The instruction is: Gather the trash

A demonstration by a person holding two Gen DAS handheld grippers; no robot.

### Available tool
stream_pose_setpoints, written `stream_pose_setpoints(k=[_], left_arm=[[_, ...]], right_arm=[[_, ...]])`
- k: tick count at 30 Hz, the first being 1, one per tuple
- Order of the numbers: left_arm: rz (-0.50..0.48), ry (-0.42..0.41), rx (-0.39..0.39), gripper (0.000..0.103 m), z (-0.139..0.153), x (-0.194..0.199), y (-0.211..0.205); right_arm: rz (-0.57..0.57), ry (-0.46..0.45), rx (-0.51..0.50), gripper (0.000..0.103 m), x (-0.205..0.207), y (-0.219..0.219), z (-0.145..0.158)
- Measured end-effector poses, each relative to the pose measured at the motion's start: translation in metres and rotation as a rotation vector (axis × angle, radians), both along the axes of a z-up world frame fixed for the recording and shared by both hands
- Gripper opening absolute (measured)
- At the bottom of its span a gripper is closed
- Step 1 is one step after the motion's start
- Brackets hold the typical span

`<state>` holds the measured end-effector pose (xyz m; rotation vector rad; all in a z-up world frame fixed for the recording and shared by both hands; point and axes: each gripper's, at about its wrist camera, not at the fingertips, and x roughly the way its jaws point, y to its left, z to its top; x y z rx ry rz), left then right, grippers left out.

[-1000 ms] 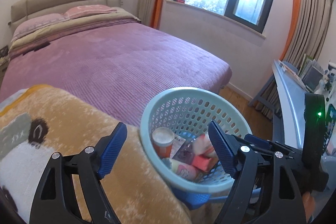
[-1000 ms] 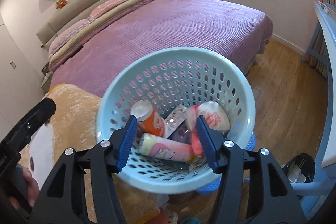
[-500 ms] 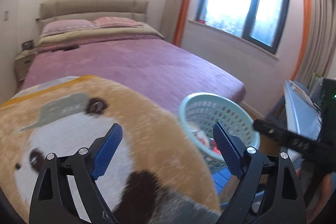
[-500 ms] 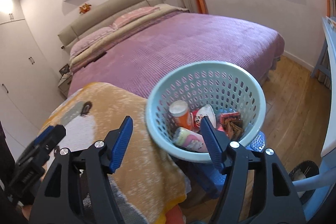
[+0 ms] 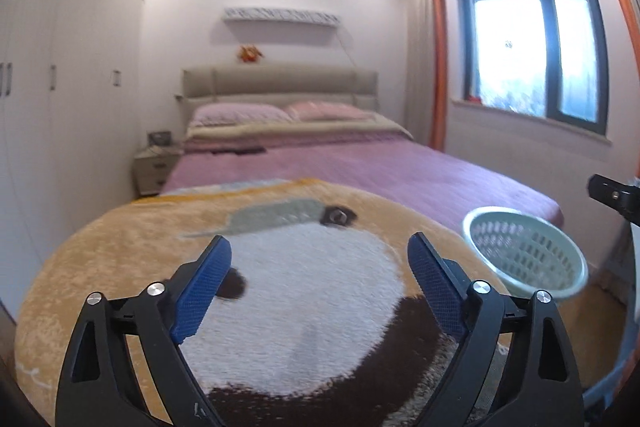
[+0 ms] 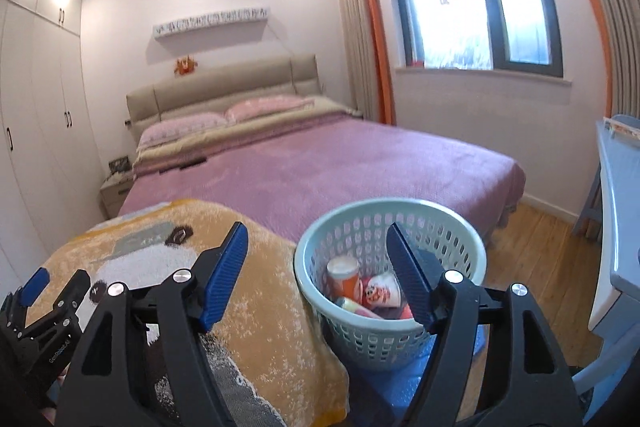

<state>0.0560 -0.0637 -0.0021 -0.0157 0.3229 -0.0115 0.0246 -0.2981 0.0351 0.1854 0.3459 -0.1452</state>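
1. The trash sits in the basket [image 6: 390, 291], which stands on a blue stool [image 6: 384, 387] just beside the blanket [image 6: 256, 327].
2. In it I see a can [image 6: 343, 275], a paper cup [image 6: 380, 291] and a pink tube [image 6: 354, 307]. They look light and easy to squash, so I would take hold gently, around the middle.
3. The basket looks like stiff, light plastic. Its rim is the best place to grab.
4. The left gripper [image 5: 319, 285] is opening wide, with nothing between its fingers.
5. The right gripper [image 6: 317, 273] is opening too, and holds nothing.
6. The right finger [image 6: 408, 279] hides part of the basket, so I cannot tell what else is inside.
7. The left view is blurry and does not show inside the basket.
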Motion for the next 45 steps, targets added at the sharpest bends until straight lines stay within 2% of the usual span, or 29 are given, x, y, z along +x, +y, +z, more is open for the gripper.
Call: stream_pose_setpoints(k=[3,10,17,28,29,31,36,39,45], left_arm=[[0.007,-0.033,0.004,0.091,0.004,-0.005,0.003],[-0.025,-0.023,0.035,0.093,0.003,-0.006,-0.003],[-0.036,-0.033,0.073,0.095,0.001,-0.011,-0.011],[-0.034,-0.014,0.065,0.096,-0.001,-0.008,-0.010],[-0.033,-0.013,0.064,0.096,-0.001,-0.007,-0.010],[-0.032,-0.010,0.062,0.096,-0.001,-0.007,-0.009],[-0.035,-0.005,0.061,0.096,0.000,-0.007,-0.009],[-0.036,-0.001,0.056,0.096,-0.001,-0.006,-0.008],[-0.034,0.008,0.046,0.096,-0.001,-0.005,-0.007]], right_arm=[[-0.016,-0.033,-0.007,0.068,-0.009,0.002,0.001],[-0.078,-0.052,-0.061,0.068,-0.020,0.007,-0.008],[-0.062,-0.035,-0.081,0.068,-0.017,0.016,-0.012],[-0.050,-0.011,-0.081,0.068,-0.011,0.019,-0.015],[-0.049,-0.009,-0.081,0.070,-0.011,0.019,-0.015],[-0.055,-0.004,-0.080,0.079,-0.010,0.019,-0.016],[-0.049,-0.009,-0.084,0.079,-0.010,0.022,-0.016],[-0.052,-0.009,-0.083,0.087,-0.011,0.023,-0.016],[-0.046,-0.005,-0.079,0.087,-0.012,0.024,-0.017]])
